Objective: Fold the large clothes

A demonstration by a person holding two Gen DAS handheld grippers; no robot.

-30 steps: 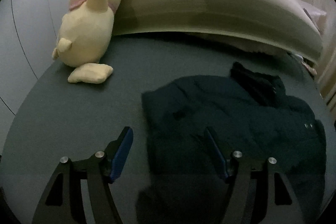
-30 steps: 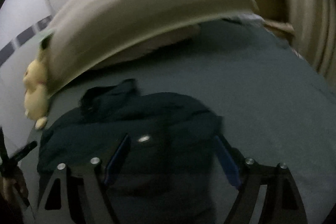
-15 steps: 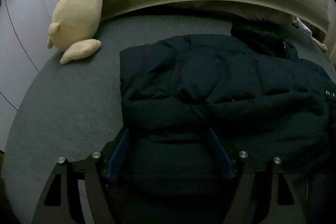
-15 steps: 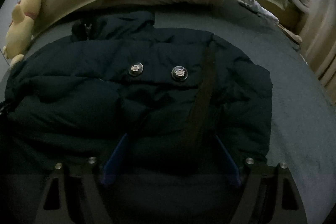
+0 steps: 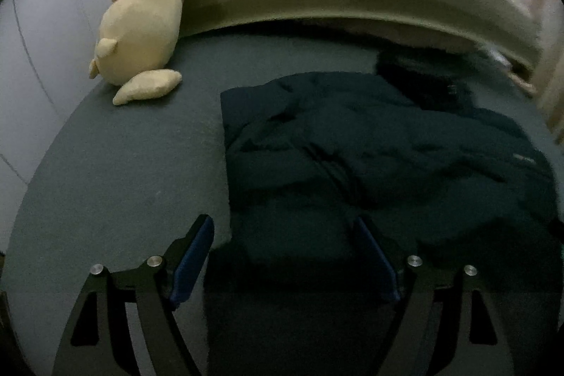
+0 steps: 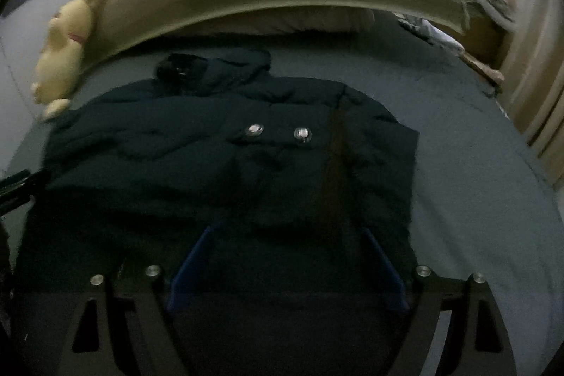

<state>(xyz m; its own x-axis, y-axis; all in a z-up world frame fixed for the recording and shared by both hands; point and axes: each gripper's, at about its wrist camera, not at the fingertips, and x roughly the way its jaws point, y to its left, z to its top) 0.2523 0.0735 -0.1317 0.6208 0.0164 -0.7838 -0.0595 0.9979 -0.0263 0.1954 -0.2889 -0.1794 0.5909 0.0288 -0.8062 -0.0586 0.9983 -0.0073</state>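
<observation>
- Since half a second ago, our view has pulled back from the dark jacket (image 6: 225, 164).
- It lies folded mid-frame on the bed (image 5: 105, 171).
- We judge tidying remains.
- Left claw (image 5: 282, 256) is opening, right claw (image 6: 287, 263) spread; neither grips anything.

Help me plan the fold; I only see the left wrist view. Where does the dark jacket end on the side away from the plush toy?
Observer: In the right wrist view, the jacket ends in a fairly straight edge, with bare grey bedsheet beyond it.
Operator: Any fastenings showing on top?
Observer: Yes, two silver snaps sit side by side near the middle of the upper face.
Operator: And the right gripper?
Observer: The right gripper is open over the jacket's near part, and its pads are not pressing on the fabric.
</observation>
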